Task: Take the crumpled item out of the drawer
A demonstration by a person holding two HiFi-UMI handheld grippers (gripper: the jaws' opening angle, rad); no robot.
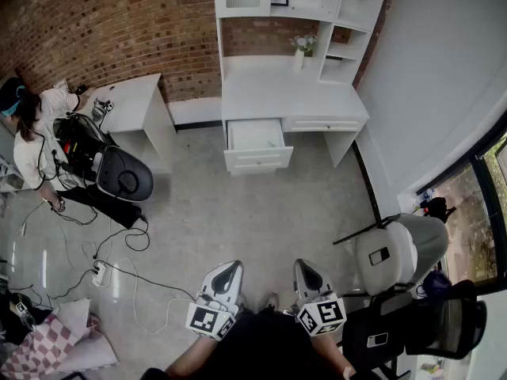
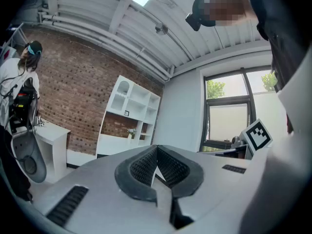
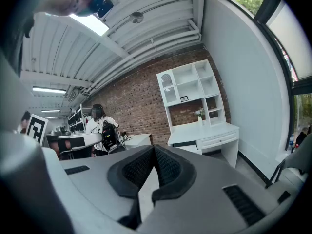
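Note:
The white desk (image 1: 295,101) with a shelf unit stands against the far wall. Its left drawer (image 1: 256,144) is pulled open; the inside looks white and I cannot make out a crumpled item in it from here. Both grippers are held low and close to my body, well short of the desk. My left gripper (image 1: 230,267) is shut with nothing between its pads (image 2: 146,165). My right gripper (image 1: 303,265) is likewise shut and empty, pads (image 3: 165,165) pressed together. The right gripper view shows the desk (image 3: 204,129) in the distance, and the left gripper view shows the shelf unit (image 2: 128,106).
A person (image 1: 36,129) sits at a white side table (image 1: 136,105) on the left, beside a black chair (image 1: 123,174). Cables and a power strip (image 1: 100,273) lie on the floor at left. A white chair (image 1: 390,253) and a dark chair (image 1: 432,323) stand at right.

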